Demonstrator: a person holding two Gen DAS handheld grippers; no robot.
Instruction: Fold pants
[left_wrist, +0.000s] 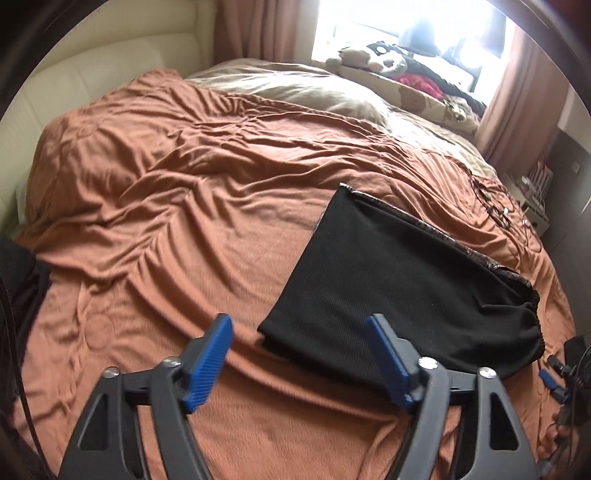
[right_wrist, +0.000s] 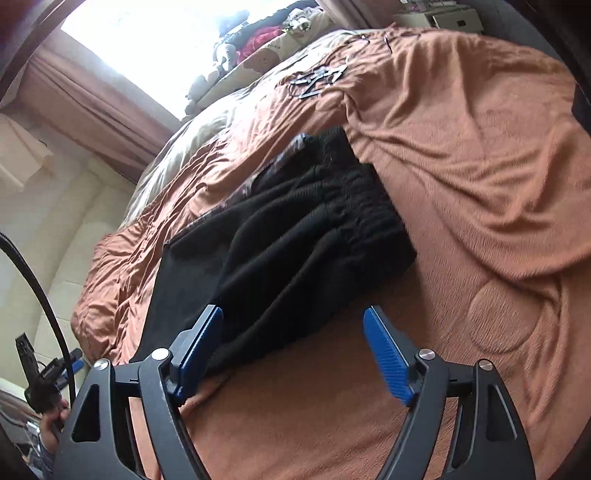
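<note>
We see the black pants (left_wrist: 388, 280) lying folded into a compact rectangle on the rust-orange blanket (left_wrist: 166, 192) that covers the bed, the gathered elastic waistband (right_wrist: 354, 195) at one end. Our left gripper (left_wrist: 301, 354) hovers above the blanket with its blue-padded fingers (left_wrist: 212, 360) spread wide and nothing between them; the pants' near corner shows in the gap, but the pads are clear of the cloth. Our right gripper (right_wrist: 293, 349) is likewise wide open and holds nothing, though its left pad (right_wrist: 201, 350) overlaps the edge of the pants, and we cannot tell whether it touches. A tangle of thin dark cords (left_wrist: 495, 206) lies on the blanket beyond the pants.
</note>
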